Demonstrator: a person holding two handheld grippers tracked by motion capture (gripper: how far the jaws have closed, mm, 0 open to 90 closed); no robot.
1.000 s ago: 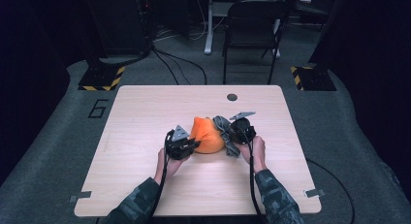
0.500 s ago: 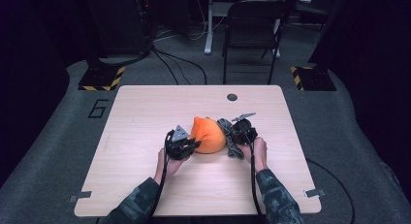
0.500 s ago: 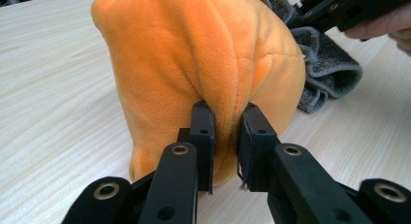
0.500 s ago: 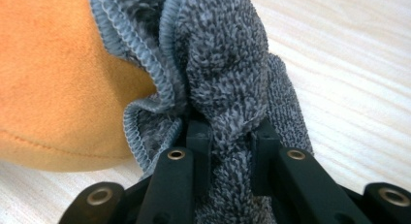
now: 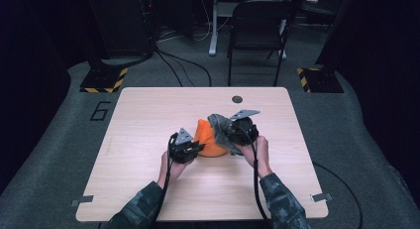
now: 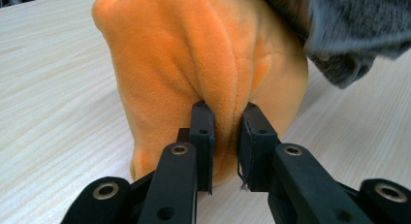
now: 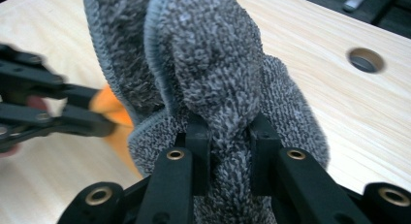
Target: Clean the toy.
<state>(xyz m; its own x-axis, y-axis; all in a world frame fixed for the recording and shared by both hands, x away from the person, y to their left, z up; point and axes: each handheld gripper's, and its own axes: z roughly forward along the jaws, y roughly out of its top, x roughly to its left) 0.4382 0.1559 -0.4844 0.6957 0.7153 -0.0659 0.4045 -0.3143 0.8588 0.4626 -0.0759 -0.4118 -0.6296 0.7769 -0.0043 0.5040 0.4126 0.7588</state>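
Light wood table [image 5: 148, 189], dark room around it. Orange plush cloth [image 5: 207, 140] sits bunched near the table's middle, rising to a soft peak, its base resting on the wood. Grey knitted cloth [image 5: 221, 126] lies against the orange one's right side and drapes toward the right hand.

Left gripper [image 5: 194, 149]: held low at the orange cloth's left edge. In the left gripper view the jaws stand nearly together, pinching a vertical fold of the orange cloth [image 6: 203, 64] between the pads. Grey cloth [image 6: 354, 35] hangs into the upper right of that view, blurred.

Right gripper [image 5: 229, 135]: held at the grey cloth, grey plate on top tilted up. In the right gripper view the jaws are close together and clamp a thick ridge of the grey cloth [image 7: 218, 64], which stands up above the pads. A sliver of orange cloth [image 7: 109, 107] shows behind it, with the left gripper [image 7: 104, 127] blurred at the left edge.

Round hole [image 5: 237, 99] in the tabletop beyond the cloths, well apart from them. Black chair [image 5: 257, 30] stands past the far edge
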